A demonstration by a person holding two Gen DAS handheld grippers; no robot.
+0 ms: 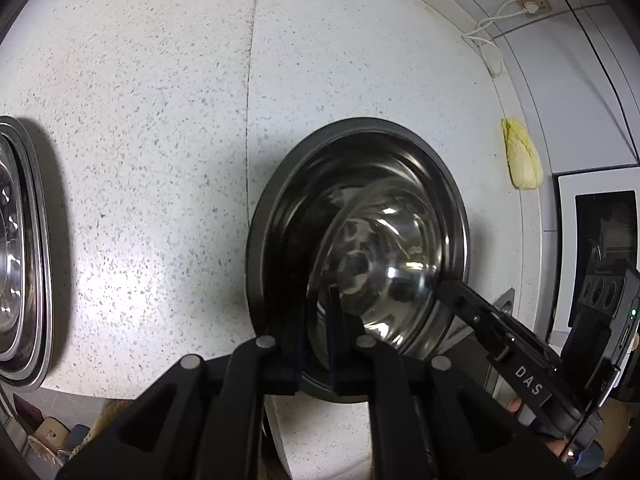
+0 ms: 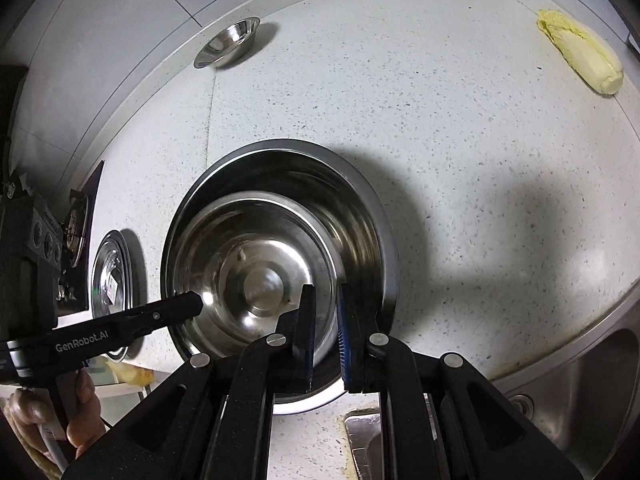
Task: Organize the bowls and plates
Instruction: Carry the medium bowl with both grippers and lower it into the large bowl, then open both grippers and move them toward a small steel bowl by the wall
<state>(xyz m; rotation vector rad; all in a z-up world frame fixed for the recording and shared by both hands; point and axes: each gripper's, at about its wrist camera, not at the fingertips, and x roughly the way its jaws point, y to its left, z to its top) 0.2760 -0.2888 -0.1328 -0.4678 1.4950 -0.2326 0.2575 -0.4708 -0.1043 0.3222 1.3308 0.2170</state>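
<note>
A large steel bowl (image 1: 276, 216) (image 2: 360, 216) stands on the speckled white counter (image 1: 152, 120). Inside it is a smaller steel bowl (image 1: 384, 256) (image 2: 248, 248), which looks slightly tilted in the left wrist view. My left gripper (image 1: 316, 312) is shut on the smaller bowl's near rim, one finger inside that bowl and one outside. My right gripper (image 2: 326, 296) is shut on the opposite side of the same rim. Each wrist view shows the other gripper reaching in from the side, the right gripper (image 1: 452, 290) and the left gripper (image 2: 192, 304). I cannot tell whether the smaller bowl rests on the large one.
A stack of steel dishes (image 1: 24, 248) (image 2: 112, 280) sits to the left. A small steel bowl (image 2: 228, 42) lies by the back wall. A napa cabbage (image 1: 522, 156) (image 2: 580, 56) lies to the right. A steel sink (image 2: 580, 380) is at the near right and a cooktop (image 2: 76, 224) at the far left.
</note>
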